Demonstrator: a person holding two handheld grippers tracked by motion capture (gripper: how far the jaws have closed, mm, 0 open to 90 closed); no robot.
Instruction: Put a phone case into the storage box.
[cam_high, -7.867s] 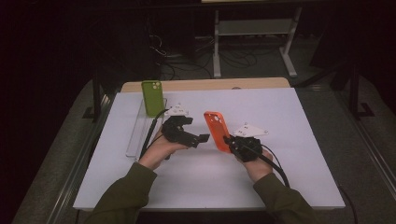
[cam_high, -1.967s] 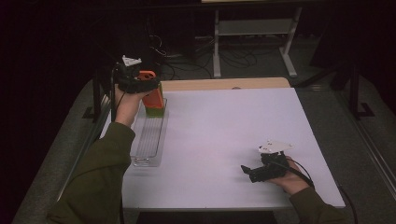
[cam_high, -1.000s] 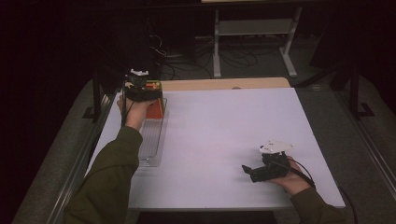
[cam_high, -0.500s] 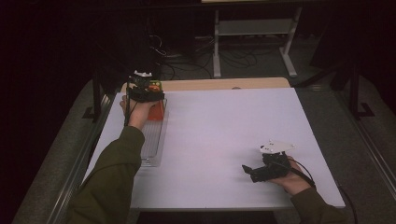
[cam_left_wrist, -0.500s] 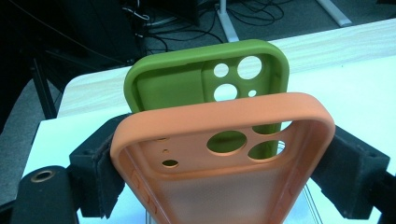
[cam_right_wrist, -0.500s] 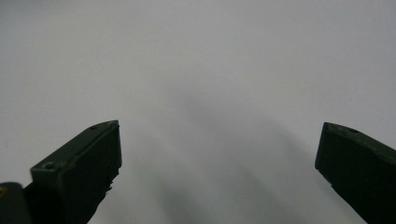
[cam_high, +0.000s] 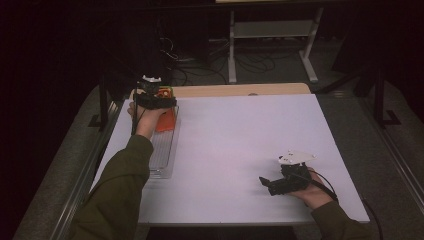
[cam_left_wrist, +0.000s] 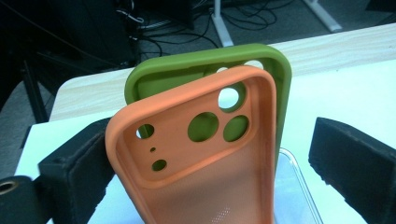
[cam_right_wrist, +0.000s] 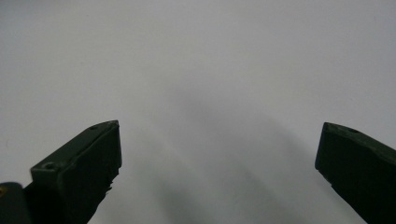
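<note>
At the far left of the white table top (cam_high: 240, 145), the left gripper (cam_high: 156, 100) stands over the far end of a long clear plastic tray (cam_high: 162, 155); its jaws have just been opening and now stand released, with the orange silicone phone case (cam_left_wrist: 196, 154) upright between them, the right pad clear of it, contact at the left pad uncertain. Just behind that case, an olive-green silicone phone case (cam_left_wrist: 205, 70) stands upright in the same tray, seemingly leaning against it. Well apart at the near right, the right gripper (cam_high: 272, 184) rests low over bare table in the person's hand, its jaws spread wide with nothing between them.
</note>
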